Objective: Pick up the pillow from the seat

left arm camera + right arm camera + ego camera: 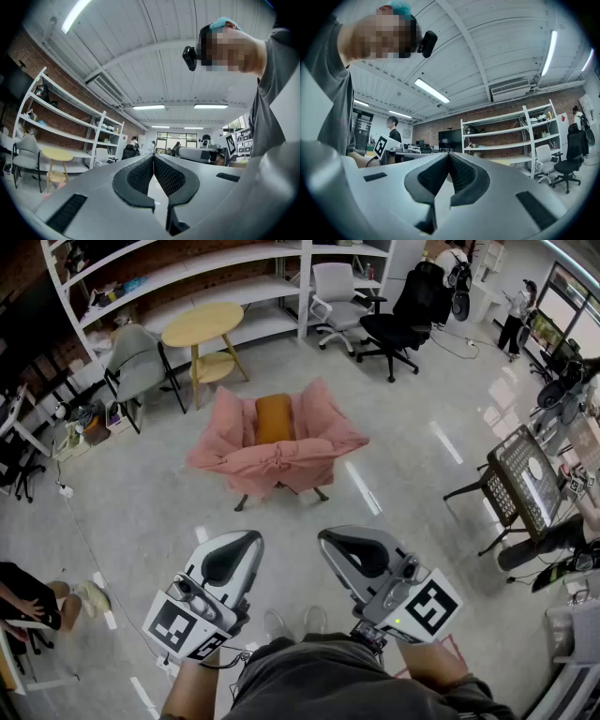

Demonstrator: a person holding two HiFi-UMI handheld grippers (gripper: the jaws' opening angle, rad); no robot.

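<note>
Our left gripper (153, 157) and right gripper (449, 154) pressed together on nothing; pillow (274, 418) on the chair (230, 454) seat.
We hold both low by our body, each pair of jaws meeting tip to tip; well ahead, the orange pillow stands upright against the backrest of the pink-draped chair, with 1 round yellow table (202, 324) behind it.

- The pale, glossy floor (141, 512) carries an armchair (281, 460) draped in pink cloth, standing on dark legs.
- An orange pillow (274, 418) sits upright on the armchair's seat, against its back.
- Beyond the armchair, the floor also bears a round yellow table (202, 324), a grey chair (136, 362), a white office chair (335, 292) and a black office chair (403, 320).
- White shelves (187, 268) hold small items, too small to tell.
</note>
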